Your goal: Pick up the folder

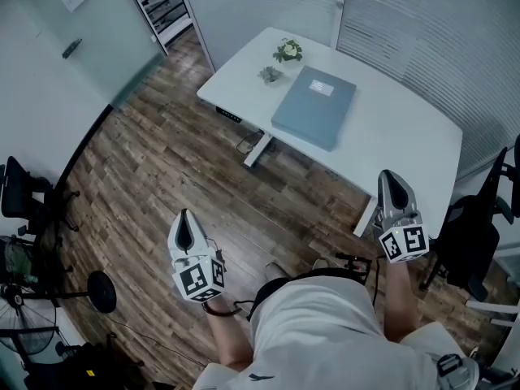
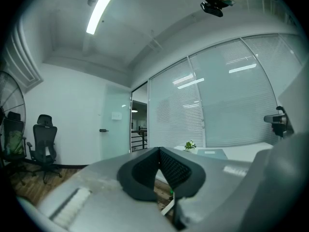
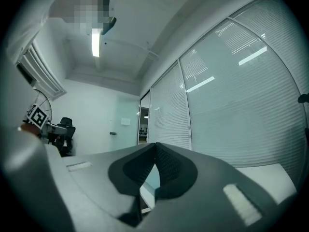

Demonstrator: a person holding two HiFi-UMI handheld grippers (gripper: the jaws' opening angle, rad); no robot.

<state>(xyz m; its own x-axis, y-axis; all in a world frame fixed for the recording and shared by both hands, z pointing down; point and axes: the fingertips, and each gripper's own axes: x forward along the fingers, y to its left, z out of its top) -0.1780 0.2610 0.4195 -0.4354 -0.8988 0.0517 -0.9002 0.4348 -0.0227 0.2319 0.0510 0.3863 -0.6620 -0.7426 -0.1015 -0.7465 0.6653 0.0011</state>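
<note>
A grey-blue folder (image 1: pixel 314 106) with a white label lies flat on the white table (image 1: pixel 406 149), near its far side. In the left gripper view the folder (image 2: pixel 212 153) shows as a thin strip beyond the jaws. My left gripper (image 1: pixel 184 227) hangs over the wooden floor, well short of the table, shut and holding nothing. My right gripper (image 1: pixel 394 189) hovers at the table's near edge, to the right of the folder, shut and empty. Both point level towards the table. In their own views the left gripper (image 2: pixel 159 151) and right gripper (image 3: pixel 155 146) have their jaws pressed together.
Two small potted plants (image 1: pixel 288 51) (image 1: pixel 270 75) stand on the table just left of the folder. Black office chairs (image 1: pixel 19 197) (image 1: pixel 479 234) sit at the left and right. A standing fan (image 1: pixel 32 299) is at the lower left. A glass wall with blinds (image 1: pixel 439 31) backs the table.
</note>
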